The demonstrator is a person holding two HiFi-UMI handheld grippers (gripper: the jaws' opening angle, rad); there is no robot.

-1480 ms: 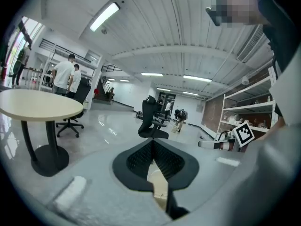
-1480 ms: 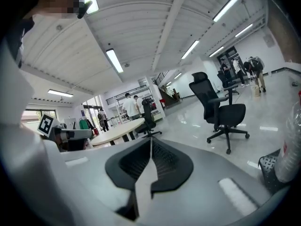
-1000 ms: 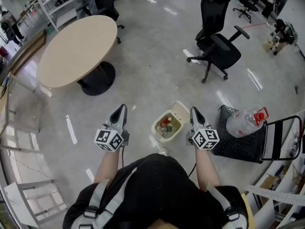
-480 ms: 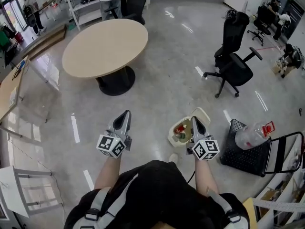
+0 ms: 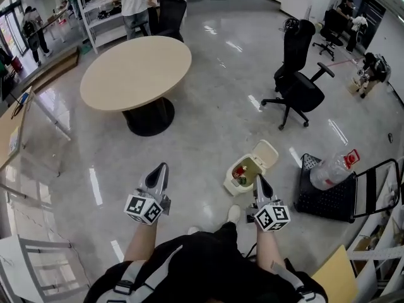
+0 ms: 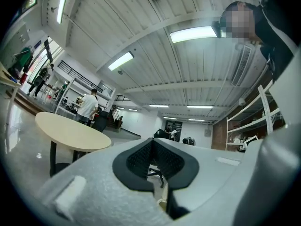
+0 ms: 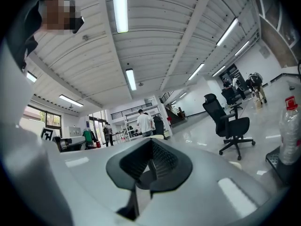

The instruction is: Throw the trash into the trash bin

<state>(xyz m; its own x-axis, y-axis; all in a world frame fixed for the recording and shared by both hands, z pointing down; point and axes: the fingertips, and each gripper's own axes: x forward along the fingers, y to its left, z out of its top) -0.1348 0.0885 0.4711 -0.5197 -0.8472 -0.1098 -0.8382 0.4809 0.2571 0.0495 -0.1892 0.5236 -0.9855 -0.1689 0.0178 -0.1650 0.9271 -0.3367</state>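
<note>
A cream trash bin point(image 5: 235, 183) stands on the floor with its lid point(image 5: 266, 152) flipped open; red and green trash lies inside it. My right gripper point(image 5: 259, 179) is shut and empty, its tip just right of the bin's near rim in the head view. My left gripper point(image 5: 161, 167) is also shut with nothing in it, well to the left of the bin over bare floor. In the left gripper view the left gripper point(image 6: 153, 143) points out level across the room, and so does the right gripper point(image 7: 151, 143) in its own view.
A round beige table point(image 5: 136, 71) stands ahead on the left. A black office chair point(image 5: 297, 84) is ahead on the right. A black crate point(image 5: 325, 197) carrying a clear bottle point(image 5: 331, 171) sits right of the bin. A person point(image 5: 134, 2) stands at shelves at the back.
Both grippers have travelled across the floor, still shut and empty. The bin, earlier between the two grippers, now lies just ahead of the right one, and the table has come more into view.
</note>
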